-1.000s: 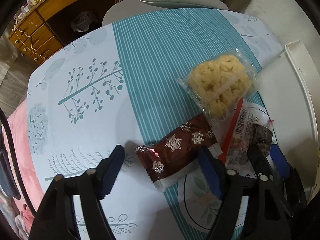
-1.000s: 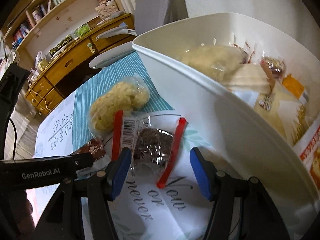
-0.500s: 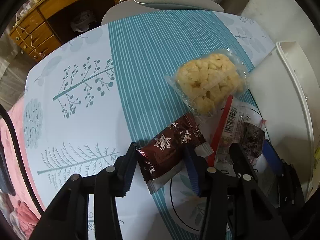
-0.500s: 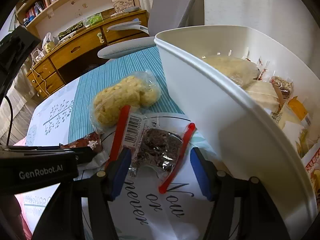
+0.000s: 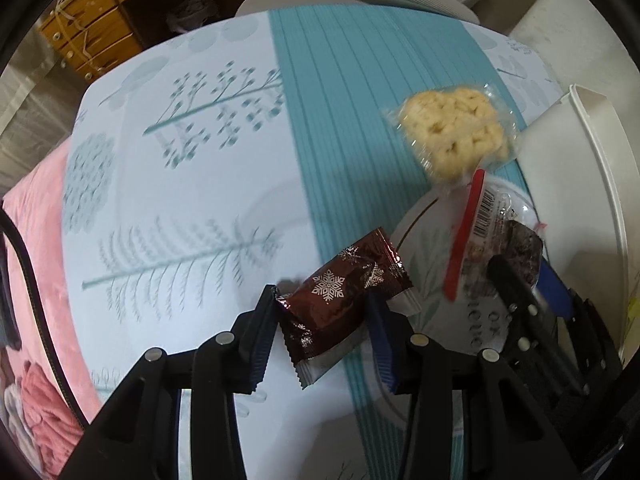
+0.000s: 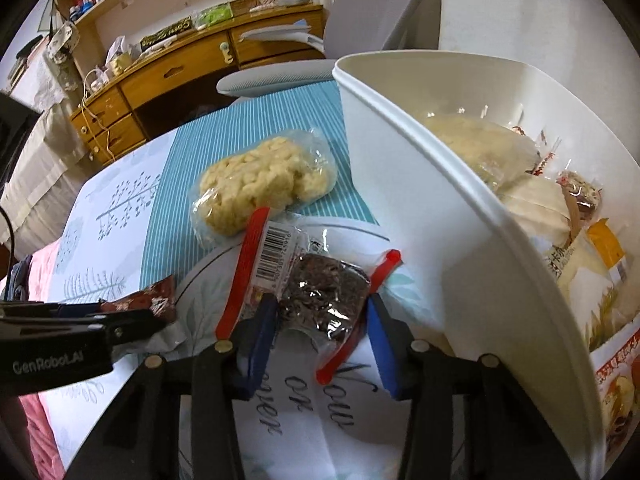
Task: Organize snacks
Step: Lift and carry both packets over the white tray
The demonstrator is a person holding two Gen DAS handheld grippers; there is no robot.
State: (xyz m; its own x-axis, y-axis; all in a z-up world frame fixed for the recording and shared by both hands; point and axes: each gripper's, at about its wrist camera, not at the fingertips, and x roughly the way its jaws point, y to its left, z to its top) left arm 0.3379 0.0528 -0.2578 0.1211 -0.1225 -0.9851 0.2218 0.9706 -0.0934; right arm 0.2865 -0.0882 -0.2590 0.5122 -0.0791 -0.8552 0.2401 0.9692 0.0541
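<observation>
A dark red snowflake snack pack (image 5: pixel 340 300) lies on the tablecloth, and my left gripper (image 5: pixel 322 336) is shut on it, one pad on each side. A clear red-edged pack with a dark cake (image 6: pixel 316 292) lies on the table, and my right gripper (image 6: pixel 320 336) is shut on its near part. It also shows in the left wrist view (image 5: pixel 496 240). A clear pack of pale puffed snack (image 6: pixel 260 184) lies just beyond it, also in the left wrist view (image 5: pixel 452 132). The white bin (image 6: pixel 460 200) on the right holds several snack packs.
The table has a white and teal patterned cloth (image 5: pixel 192 208). A grey chair (image 6: pixel 276 76) stands at the far edge, with a wooden desk (image 6: pixel 176 76) behind it. A pink cloth (image 5: pixel 36 240) lies at the left table edge.
Both grippers moved forward and closed: the left onto the red snowflake pack, the right onto the dark cake pack. The snowflake pack now looks slightly lifted and tilted.
</observation>
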